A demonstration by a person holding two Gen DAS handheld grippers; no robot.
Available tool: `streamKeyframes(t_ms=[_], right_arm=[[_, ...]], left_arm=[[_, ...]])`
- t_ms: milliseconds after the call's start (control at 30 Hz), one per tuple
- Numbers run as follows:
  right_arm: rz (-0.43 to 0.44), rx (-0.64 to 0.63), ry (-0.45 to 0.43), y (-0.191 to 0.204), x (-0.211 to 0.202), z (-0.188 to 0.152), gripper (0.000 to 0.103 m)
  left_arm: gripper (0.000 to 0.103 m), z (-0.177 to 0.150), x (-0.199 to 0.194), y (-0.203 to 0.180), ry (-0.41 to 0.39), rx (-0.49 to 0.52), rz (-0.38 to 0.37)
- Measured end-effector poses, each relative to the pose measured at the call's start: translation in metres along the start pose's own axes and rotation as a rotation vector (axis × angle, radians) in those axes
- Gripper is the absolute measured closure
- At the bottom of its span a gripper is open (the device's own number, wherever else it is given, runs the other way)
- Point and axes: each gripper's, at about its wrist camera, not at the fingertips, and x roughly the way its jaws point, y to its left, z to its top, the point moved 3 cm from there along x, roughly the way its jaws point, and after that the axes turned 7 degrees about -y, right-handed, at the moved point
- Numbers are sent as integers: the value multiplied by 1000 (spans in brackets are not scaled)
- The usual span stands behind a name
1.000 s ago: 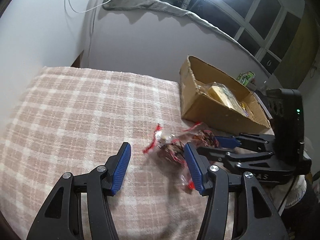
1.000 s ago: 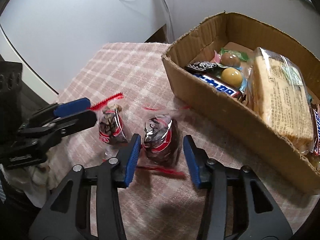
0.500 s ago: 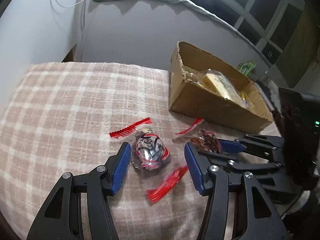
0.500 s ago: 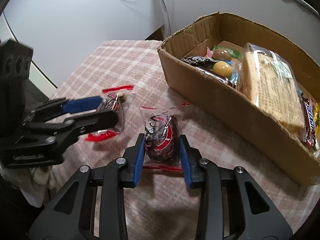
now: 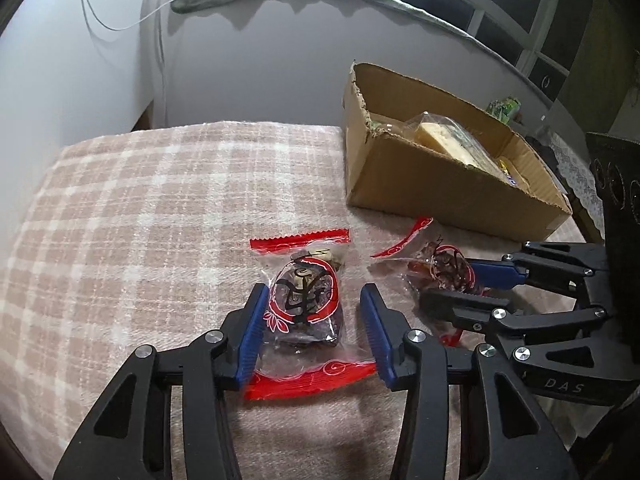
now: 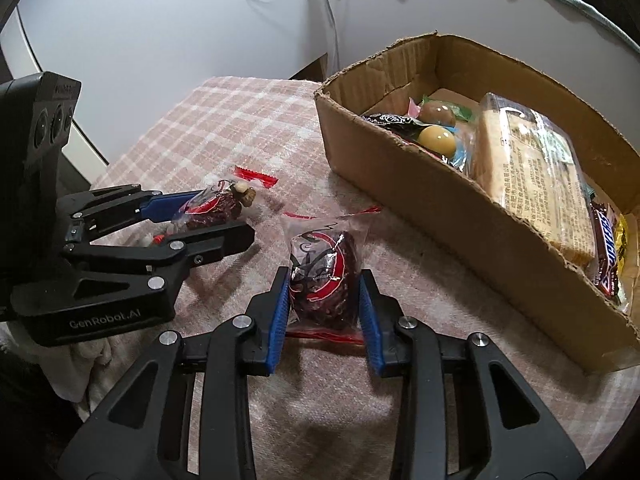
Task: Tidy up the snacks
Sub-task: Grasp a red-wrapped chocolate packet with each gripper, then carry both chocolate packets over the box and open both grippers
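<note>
Left gripper (image 5: 313, 296) first: been closing just now but not clamped yet, blue pad on one side touching the first snack packet (image 5: 306, 304), other pad just shy of it, so jaws apart with the packet in between

Right gripper (image 6: 324, 280): also been closing, and clamped on the second snack packet (image 6: 322, 280), both pads pressed into its sides

Same kind of packet each time, clear wrap with red crimped ends and something dark inside. Both lying on the plaid cloth (image 5: 160, 220) in front of the cardboard box (image 6: 420, 200), second one near its long front wall, first one a bit further out from that same wall

Inside the box: a wrapped pale cake slab (image 6: 532, 168) along the middle, a chocolate bar (image 6: 606, 252) at one end, a couple of round egg-looking snacks (image 6: 438, 138) at the other end
</note>
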Motion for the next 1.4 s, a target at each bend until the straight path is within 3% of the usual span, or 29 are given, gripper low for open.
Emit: streamKeyframes(t_ms=[333,700,933,1400], right_arm=[[11,-34,-15,9,-10,-5,69],[15,-58,-110,16,-52,6,69],[-2,-27,-179,0,-79,21,69],[-93,69,-264,-60,-111,49,69]], left_arm=[[59,0,-23,4,-73,21,36],[59,15,-55,-11,-186,52,32],[59,33,-65,-29,-242,76,18],[59,81,-51,-55,-271,72,-33]])
